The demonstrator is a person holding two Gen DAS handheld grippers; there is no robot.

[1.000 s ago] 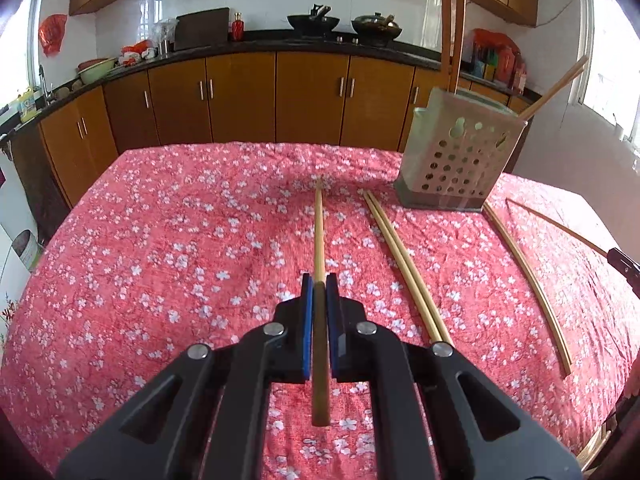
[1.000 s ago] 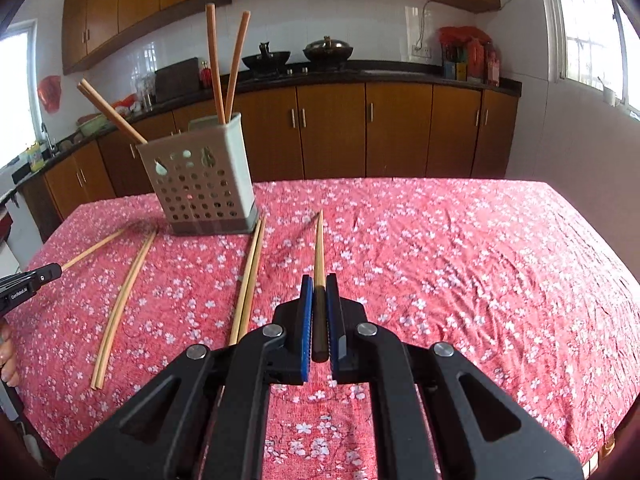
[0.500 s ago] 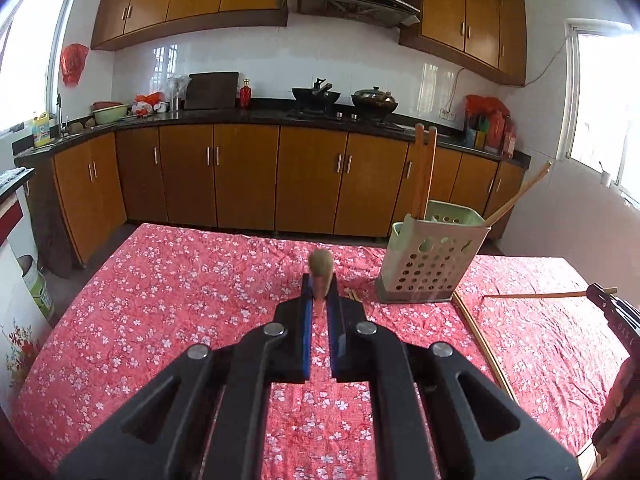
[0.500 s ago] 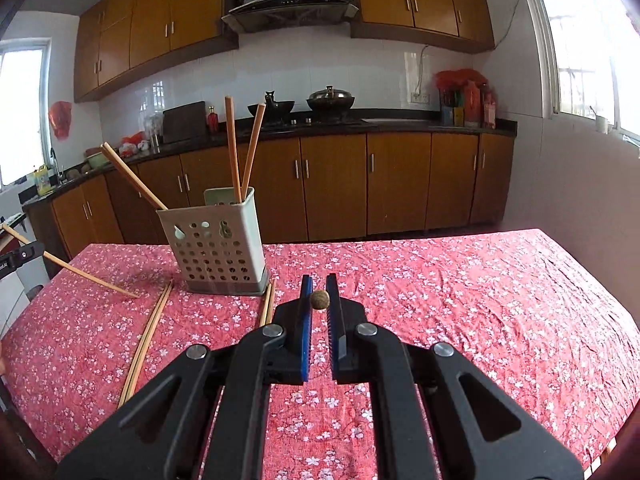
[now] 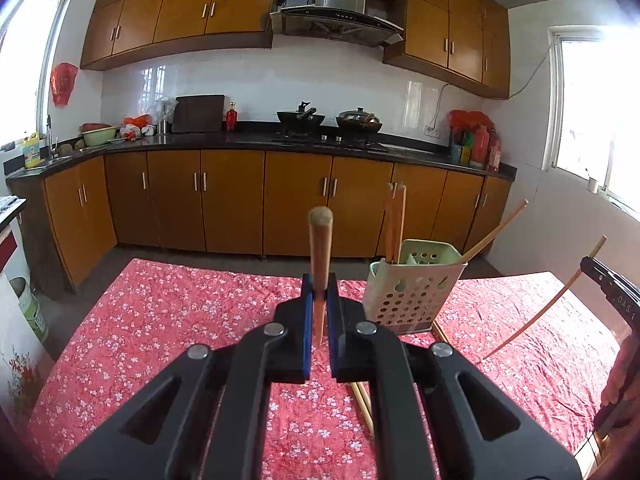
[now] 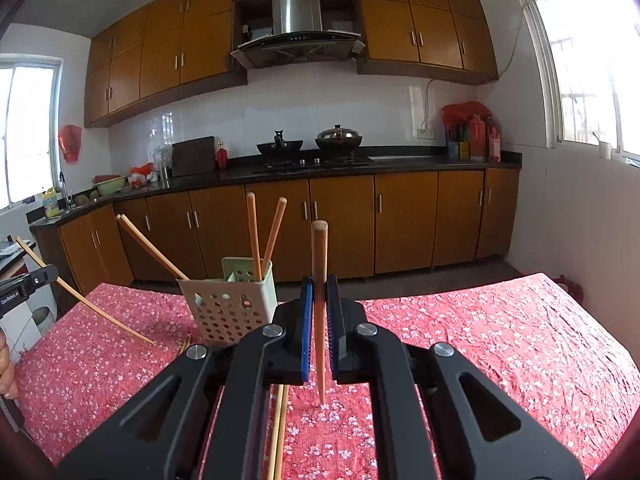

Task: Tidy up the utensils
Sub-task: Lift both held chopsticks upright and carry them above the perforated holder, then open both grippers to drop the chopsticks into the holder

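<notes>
My left gripper [image 5: 319, 292] is shut on a wooden chopstick [image 5: 320, 248], held tilted upward above the red flowered table. My right gripper [image 6: 319, 296] is shut on another wooden chopstick [image 6: 319, 280], also tilted upward. The pale green perforated utensil holder [image 5: 412, 288] stands just right of the left gripper and holds three chopsticks [image 5: 395, 224]. In the right wrist view the holder [image 6: 230, 304] stands left of the gripper. The right gripper with its chopstick [image 5: 540, 316] shows at the right edge of the left wrist view.
A pair of chopsticks [image 6: 278, 428] lies on the red flowered tablecloth [image 6: 480, 352] in front of the holder; it also shows in the left wrist view [image 5: 362, 400]. Kitchen cabinets and a counter [image 5: 280, 148] stand behind the table.
Both grippers have lifted their chopsticks off the table and tilted them from lying flat to pointing upward. Both cameras now look higher at the kitchen wall.
</notes>
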